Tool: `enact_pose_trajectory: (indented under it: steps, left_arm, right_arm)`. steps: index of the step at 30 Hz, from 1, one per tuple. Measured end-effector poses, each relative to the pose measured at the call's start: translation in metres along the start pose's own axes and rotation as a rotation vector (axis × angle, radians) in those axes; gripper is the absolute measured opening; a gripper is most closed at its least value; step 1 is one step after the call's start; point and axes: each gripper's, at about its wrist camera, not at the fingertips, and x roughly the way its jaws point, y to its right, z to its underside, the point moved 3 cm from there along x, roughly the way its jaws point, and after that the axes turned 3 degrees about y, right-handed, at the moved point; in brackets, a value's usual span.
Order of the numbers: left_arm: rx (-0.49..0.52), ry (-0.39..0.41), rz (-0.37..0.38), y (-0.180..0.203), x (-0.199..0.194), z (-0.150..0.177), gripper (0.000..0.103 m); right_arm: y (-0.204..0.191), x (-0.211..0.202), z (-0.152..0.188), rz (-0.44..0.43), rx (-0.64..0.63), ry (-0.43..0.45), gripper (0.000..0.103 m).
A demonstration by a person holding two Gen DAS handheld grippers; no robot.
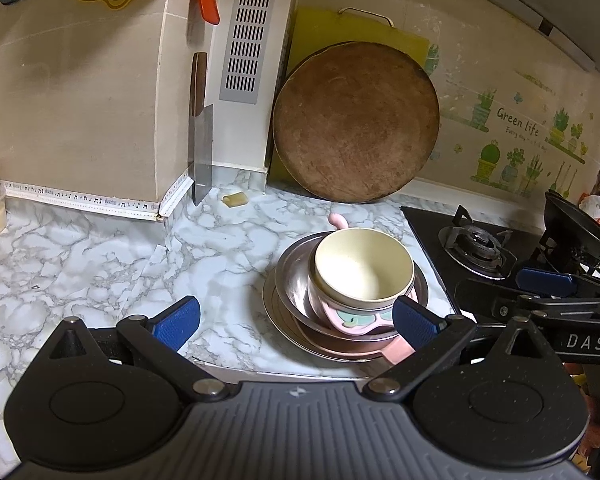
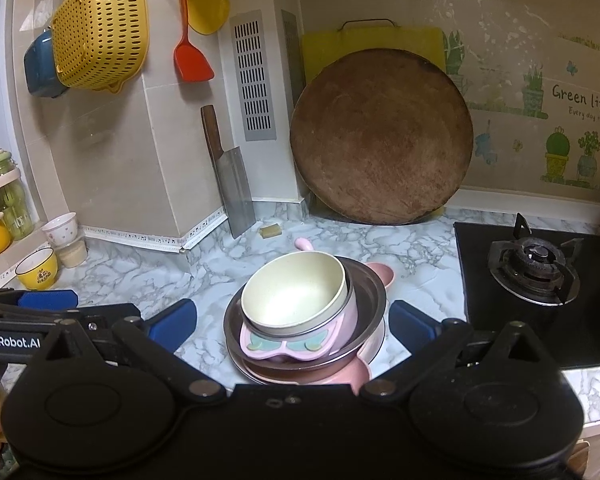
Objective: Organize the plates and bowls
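Both tools, left tool [image 1: 296,322] and right tool [image 2: 293,324], are hanging spread wide, empty, flanking stacked bowls [image 2: 296,300]; tabletop [image 1: 100,264] leftward is lying bare.

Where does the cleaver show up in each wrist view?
Left wrist: cleaver stands left of centre, leaning on the wall corner.
Right wrist: cleaver left of centre, blade tip on the counter.
Shared landmark: the round wooden board to its right.

A wall sticker [image 2: 580,100] is showing "Green life" with a smaller, partly legible "Every day" line beneath, while the right claw's arm [image 1: 586,343] is reading "DAS" and the left claw's arm [image 2: 10,343] "GenRobot.AI".
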Motion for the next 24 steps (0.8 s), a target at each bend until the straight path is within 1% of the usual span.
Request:
enact_pose_trajectory:
  steps: [14, 24]
  left_arm:
    - [-0.002, -0.023, 0.011, 0.004, 0.007, -0.001, 0.103]
    - [-0.004, -0.034, 0.014, 0.003, 0.016, -0.003, 0.103]
  right_arm:
    - [0.007, 0.006, -0.002, 0.001, 0.006, -0.038, 0.103]
    - [0.006, 0.009, -0.003, -0.005, 0.007, -0.046, 0.103]
